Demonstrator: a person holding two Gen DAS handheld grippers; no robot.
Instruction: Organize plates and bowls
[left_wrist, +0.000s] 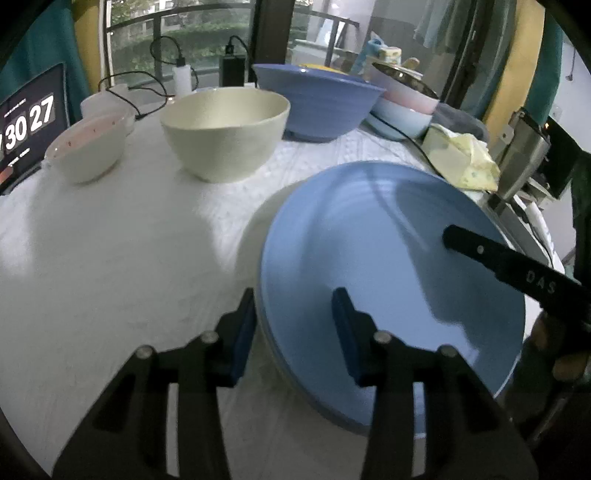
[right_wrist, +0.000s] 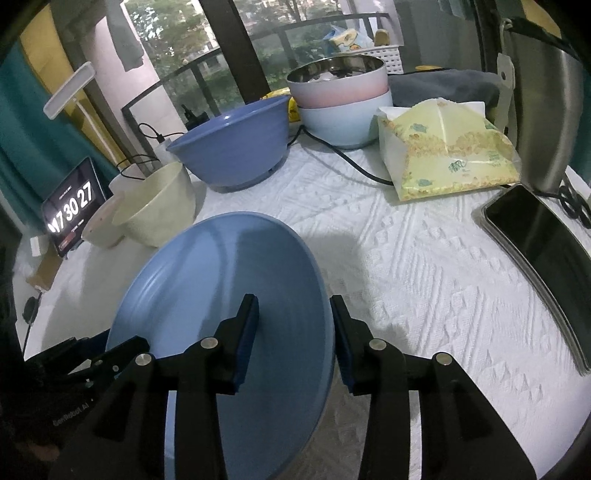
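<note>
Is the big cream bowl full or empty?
Empty, as far as shows. The cream bowl stands upright, and its visible inside wall is bare; its bottom is hidden.

White textured tablecloth (right_wrist: 424, 266), bearing cream bowl (left_wrist: 225, 133), blue bowl (left_wrist: 317, 99), stacked bowls (right_wrist: 343, 107), tissue pack (right_wrist: 443, 158), tablet (right_wrist: 72, 206).

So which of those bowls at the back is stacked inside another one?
The pink bowl with the shiny metal inside, sitting in the pale blue bowl. The big blue bowl, cream bowl and small speckled bowl each stand alone.
</note>
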